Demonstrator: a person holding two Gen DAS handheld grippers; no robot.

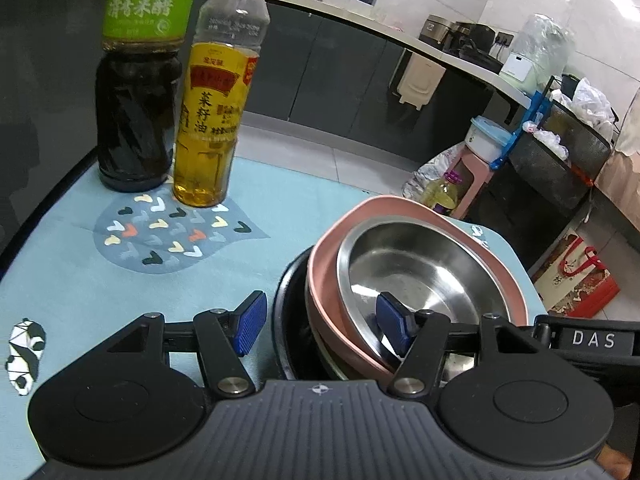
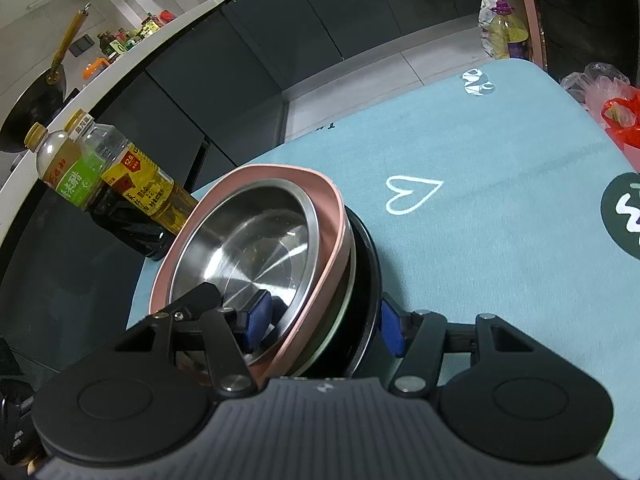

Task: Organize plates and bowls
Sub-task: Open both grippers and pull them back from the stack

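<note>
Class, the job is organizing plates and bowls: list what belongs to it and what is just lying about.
Belongs: steel bowl, pink bowl, black dish underneath.
Lying about: vinegar bottle, oil bottle, patterned blue tablecloth.

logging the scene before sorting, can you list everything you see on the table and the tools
steel bowl: one, silver, top of the stack, nested in the pink bowl
pink bowl: one, pink, tilted, under the steel bowl
black dish: one, black, bottom of the stack, on the mat; another pale rim shows between it and the pink bowl
vinegar bottle: one, dark with green label, far left of the mat
oil bottle: one, yellow, just right of the vinegar bottle
table mat: one, light blue with hearts and pandas, covers the table
left tool: one, black with blue pads, jaws wide, straddling the near rims of the stack
right tool: one, black with blue pads, jaws wide, straddling the stack's rims from the other side
</note>
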